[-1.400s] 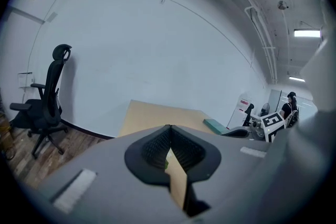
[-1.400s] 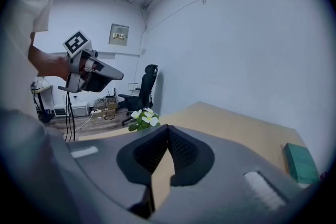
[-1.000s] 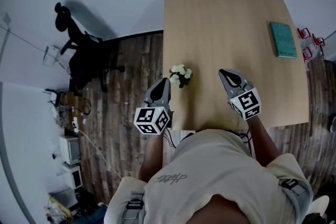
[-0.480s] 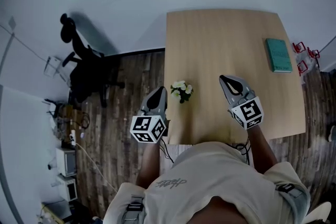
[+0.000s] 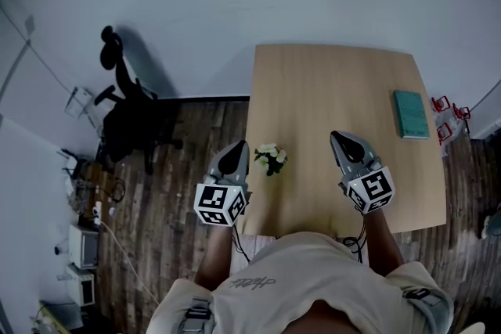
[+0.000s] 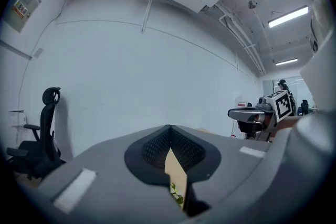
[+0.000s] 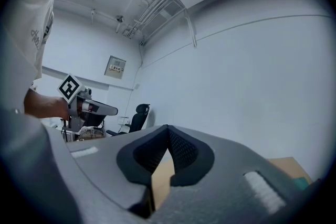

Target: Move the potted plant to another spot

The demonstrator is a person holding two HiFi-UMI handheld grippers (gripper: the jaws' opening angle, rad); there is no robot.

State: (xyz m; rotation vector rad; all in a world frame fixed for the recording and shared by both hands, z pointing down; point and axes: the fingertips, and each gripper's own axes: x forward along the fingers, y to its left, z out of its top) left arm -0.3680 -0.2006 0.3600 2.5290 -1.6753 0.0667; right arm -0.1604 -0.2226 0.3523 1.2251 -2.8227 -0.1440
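1. Below us stands a pale wooden table, its far edge against a plain white wall. A dark plank floor runs along its left side.
2. Toward the table's far right side a teal book lies flat, well apart from everything else on the top.
3. Left of the table, by the wall, we see a black office chair. Further along the left of the floor sit some pale boxy devices, too small for us to say more.
4. Just off the table's right edge are small red objects that we cannot identify.
5. The potted plant stands upright on the table, close to its left edge and near the corner nearest us. It carries white flowers, which from above cover most of the pot.
6. Our left gripper shows at the table's left edge, just beside the plant and not touching it as far as we can tell. Its jaws meet at the tips with nothing between them. Through the slit lower down we glimpse the tabletop and a few green leaves.
7. Our right gripper hangs over the table to the right of the plant, apart from it. Its jaws are closed and empty.
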